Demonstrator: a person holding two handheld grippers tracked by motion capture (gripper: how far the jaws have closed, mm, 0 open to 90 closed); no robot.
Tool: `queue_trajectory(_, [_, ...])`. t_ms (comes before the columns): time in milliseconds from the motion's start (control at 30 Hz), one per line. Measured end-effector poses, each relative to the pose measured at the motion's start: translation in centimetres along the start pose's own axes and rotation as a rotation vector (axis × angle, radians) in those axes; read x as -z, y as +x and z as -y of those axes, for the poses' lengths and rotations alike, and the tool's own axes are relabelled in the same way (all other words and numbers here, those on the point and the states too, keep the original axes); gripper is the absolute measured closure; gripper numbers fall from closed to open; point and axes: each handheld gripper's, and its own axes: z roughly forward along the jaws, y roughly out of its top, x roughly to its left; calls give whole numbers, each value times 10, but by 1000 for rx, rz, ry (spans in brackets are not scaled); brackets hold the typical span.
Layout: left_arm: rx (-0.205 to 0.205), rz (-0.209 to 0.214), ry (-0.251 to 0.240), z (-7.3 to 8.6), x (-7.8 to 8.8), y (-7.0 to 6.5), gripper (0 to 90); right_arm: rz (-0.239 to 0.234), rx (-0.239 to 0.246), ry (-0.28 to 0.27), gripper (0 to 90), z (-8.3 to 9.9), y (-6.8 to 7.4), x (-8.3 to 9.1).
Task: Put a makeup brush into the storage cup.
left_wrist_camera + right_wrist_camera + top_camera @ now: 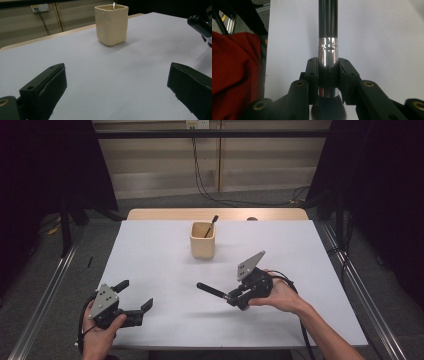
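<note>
Right gripper (235, 296) clamped on brush (327, 47) by its silver collar, handle pointing to 10 o'clock above table (150, 250). Left gripper (135, 298) spread wide, nothing between. Cup (203, 239) at 12 o'clock.

The left hand-held gripper (134, 297) sits low at the near left, its jaws spread wide apart. The right hand-held gripper (231, 296) points left with its jaws clamped tight, forearm angling in from the lower right.

Overall light: dim, evenly spread from above.
Shadows: soft ones are cast on the table (150, 255).
Glare: a highlight is seen on the brush (327, 53) ferrule.
Blur: near jaws are softened.
</note>
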Motion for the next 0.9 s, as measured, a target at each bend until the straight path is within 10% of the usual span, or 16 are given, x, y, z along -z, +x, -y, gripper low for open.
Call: queue_trajectory(900, [-82,136,80,-29,-29,-18,27,-34,76,255,721,-24,-3,-13])
